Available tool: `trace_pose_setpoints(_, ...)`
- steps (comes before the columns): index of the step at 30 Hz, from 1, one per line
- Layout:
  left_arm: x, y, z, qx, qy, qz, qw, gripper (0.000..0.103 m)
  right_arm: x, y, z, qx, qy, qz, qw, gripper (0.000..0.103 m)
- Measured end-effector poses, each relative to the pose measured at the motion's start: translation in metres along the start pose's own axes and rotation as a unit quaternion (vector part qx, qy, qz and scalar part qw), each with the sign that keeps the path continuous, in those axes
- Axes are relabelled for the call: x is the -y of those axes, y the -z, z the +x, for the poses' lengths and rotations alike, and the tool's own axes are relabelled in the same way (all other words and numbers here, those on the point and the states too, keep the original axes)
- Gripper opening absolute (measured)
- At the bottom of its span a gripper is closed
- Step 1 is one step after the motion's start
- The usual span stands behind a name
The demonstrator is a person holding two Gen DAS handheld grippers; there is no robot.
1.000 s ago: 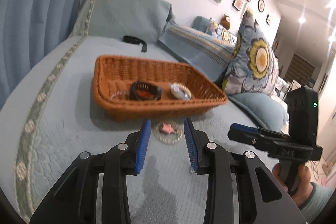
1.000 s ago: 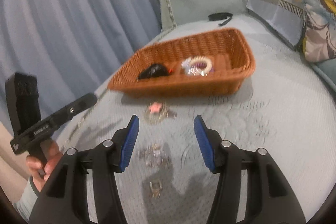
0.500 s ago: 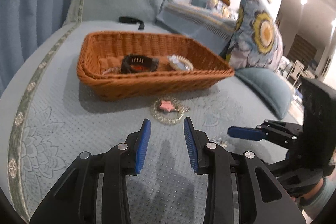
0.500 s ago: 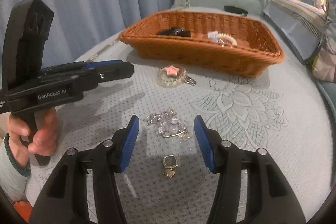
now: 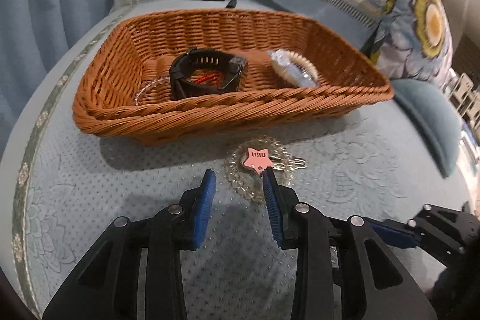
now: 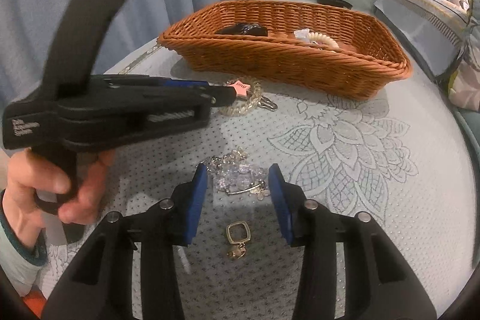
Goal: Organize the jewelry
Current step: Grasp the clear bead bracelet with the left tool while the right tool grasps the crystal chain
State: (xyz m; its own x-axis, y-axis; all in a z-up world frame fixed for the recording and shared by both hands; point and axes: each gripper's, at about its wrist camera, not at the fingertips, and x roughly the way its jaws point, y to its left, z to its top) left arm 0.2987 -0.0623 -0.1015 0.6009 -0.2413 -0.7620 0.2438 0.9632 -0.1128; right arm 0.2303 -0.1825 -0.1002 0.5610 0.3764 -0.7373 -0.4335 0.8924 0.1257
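Both handheld tools are matte black plastic with angular, cut-out arms ending in flat blue ribbed pads. On the left gripper (image 5: 239, 179) round silver screw heads mark each pivot along the arms. The right gripper (image 6: 237, 179) has the same silver screws and blue pads. Seen from the right wrist view, the other tool's side carries small white lettering, too blurred to read, and a twisted silver cable runs inside a slot. The left hand (image 6: 45, 185) has light bare skin, and its sleeve is pale with a dark teal cuff.
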Motion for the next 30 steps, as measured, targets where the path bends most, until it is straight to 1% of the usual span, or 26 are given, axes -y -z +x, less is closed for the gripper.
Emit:
trace_pose_setpoints(3, -0.002, 0.000, 0.002, -0.005, -0.004, -0.001, 1.0000, 0.032, -0.001, -0.002, 0.004, -0.006, 0.002, -0.002, 1.000, 0.039)
trace_pose_setpoints(7, -0.001, 0.005, -0.003, -0.012, -0.016, 0.017, 0.9997, 0.029, 0.000, -0.002, 0.003, -0.004, -0.002, -0.002, 1.000, 0.039)
trace_pose_setpoints(11, -0.015, 0.017, -0.018, -0.014, -0.005, 0.013, 0.9998, 0.023, 0.001, 0.000, 0.001, -0.001, -0.006, -0.001, 1.000, 0.039)
trace_pose_setpoints(13, -0.021, 0.023, -0.024, -0.013, -0.003, 0.010, 0.9999, 0.023, 0.002, 0.000, 0.000, -0.001, -0.008, 0.000, 1.000, 0.039)
trace_pose_setpoints(16, -0.029, 0.027, -0.028, -0.013, 0.016, 0.000, 0.9998, 0.023, 0.004, 0.001, -0.001, -0.002, -0.010, 0.000, 1.000, 0.039)
trace_pose_setpoints(18, -0.031, 0.028, -0.027, -0.010, 0.021, -0.005, 0.9997, 0.023, 0.004, 0.002, -0.002, -0.002, -0.010, 0.000, 1.000, 0.039)
trace_pose_setpoints(24, -0.024, 0.027, -0.023, 0.002, 0.007, 0.005, 1.0000, 0.023, 0.000, 0.001, 0.002, -0.009, -0.004, -0.011, 1.000, 0.039)
trace_pose_setpoints(28, -0.028, 0.025, -0.023, 0.008, 0.015, -0.007, 0.9998, 0.012, -0.006, 0.001, 0.002, -0.008, -0.004, -0.022, 1.000, 0.039)
trace_pose_setpoints(30, -0.032, 0.025, -0.023, 0.008, 0.023, -0.013, 0.9996, 0.012, -0.007, 0.001, 0.003, -0.010, 0.001, -0.023, 1.000, 0.039)
